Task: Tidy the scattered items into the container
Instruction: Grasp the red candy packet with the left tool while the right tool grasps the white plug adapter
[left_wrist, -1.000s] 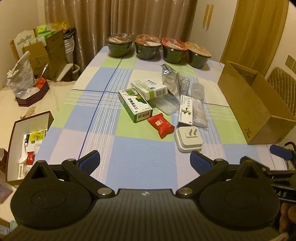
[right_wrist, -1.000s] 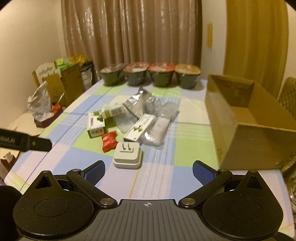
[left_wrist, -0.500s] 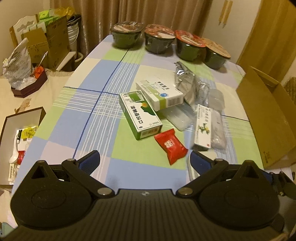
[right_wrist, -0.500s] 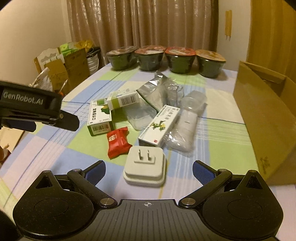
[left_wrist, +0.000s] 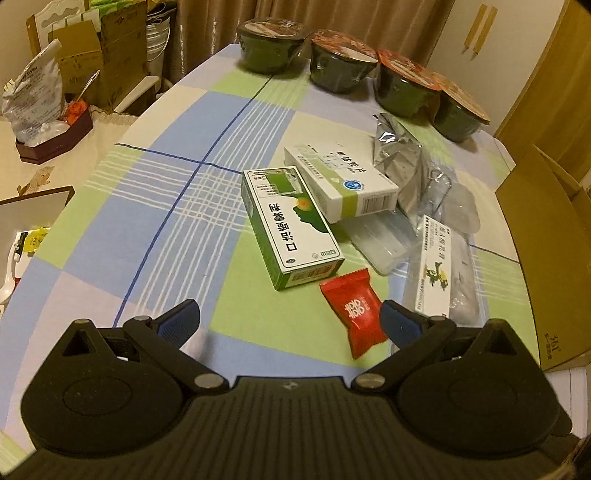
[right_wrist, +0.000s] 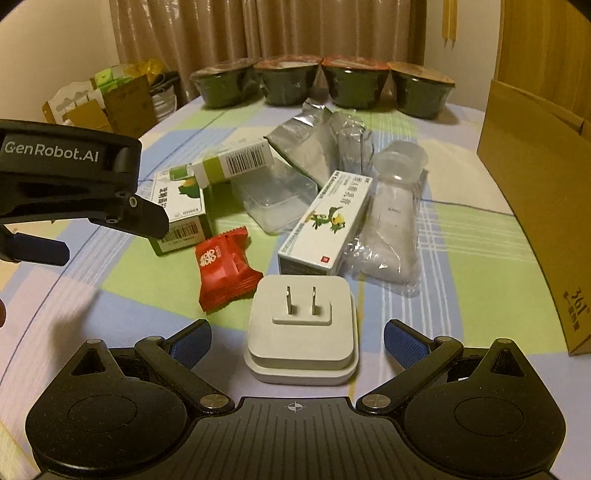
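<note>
The right gripper is held wide open, and a white square plug adapter with two prongs facing up is framed between its blue fingertips. The left gripper is likewise spread, a red crinkled sweet wrapper lying by its right finger. Beyond, green-and-white cartons are heaped. To the far right an open brown cardboard box is seen.

Plug nearest, between right gripper's spread fingers. Candy left of plug, box behind candy. Tube carton behind plug. Four bowls along far edge. Cardboard box at right.
</note>
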